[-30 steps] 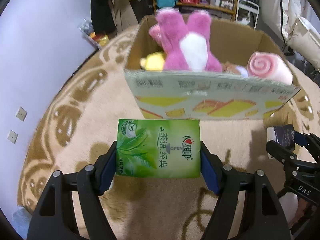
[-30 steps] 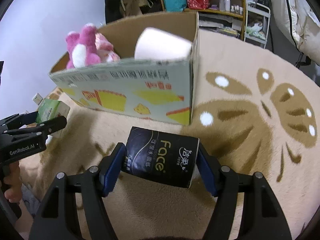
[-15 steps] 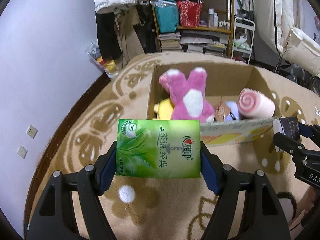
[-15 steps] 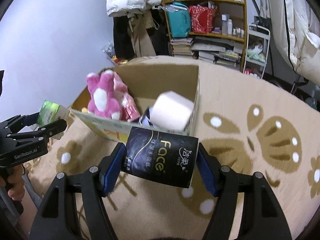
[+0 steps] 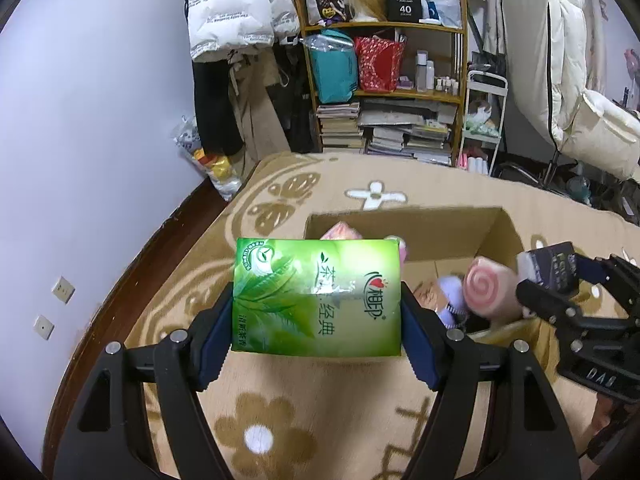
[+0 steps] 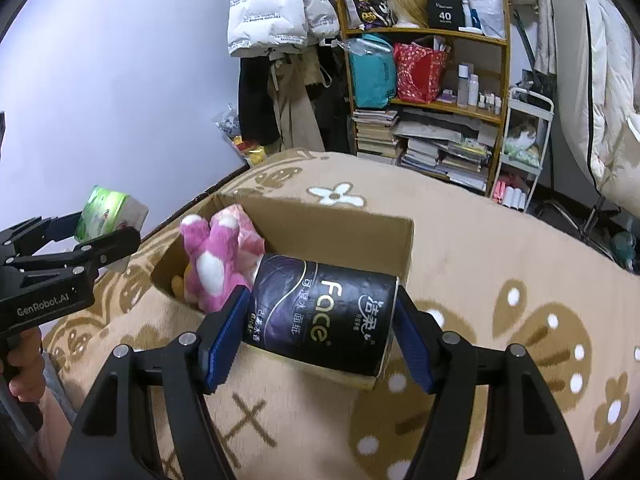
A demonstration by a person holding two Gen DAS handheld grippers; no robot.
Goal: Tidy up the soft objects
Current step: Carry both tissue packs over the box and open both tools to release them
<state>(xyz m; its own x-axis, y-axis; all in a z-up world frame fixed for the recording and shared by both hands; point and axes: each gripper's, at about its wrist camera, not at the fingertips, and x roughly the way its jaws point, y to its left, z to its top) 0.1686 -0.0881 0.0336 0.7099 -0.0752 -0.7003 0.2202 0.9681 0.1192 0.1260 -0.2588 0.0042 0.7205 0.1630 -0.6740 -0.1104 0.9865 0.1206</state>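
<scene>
My left gripper (image 5: 316,320) is shut on a green tissue pack (image 5: 316,296), held in the air above the near left side of an open cardboard box (image 5: 496,232). My right gripper (image 6: 320,318) is shut on a black tissue roll pack (image 6: 320,312), held above the box's near right part (image 6: 348,228). Inside the box lie a pink plush toy (image 6: 210,256), a pink swirl roll (image 5: 486,286) and a yellow toy (image 6: 178,282). The right gripper also shows in the left wrist view (image 5: 552,276), and the left one in the right wrist view (image 6: 100,226).
The box stands on a beige patterned carpet (image 6: 500,248). A cluttered bookshelf (image 5: 400,92), hanging coats (image 5: 236,20) and a white cart (image 5: 482,120) stand at the back. A lilac wall (image 5: 100,100) runs along the left.
Both grippers have risen with their packs from near the carpet in front of the box to well above it, so I look down into the box.
</scene>
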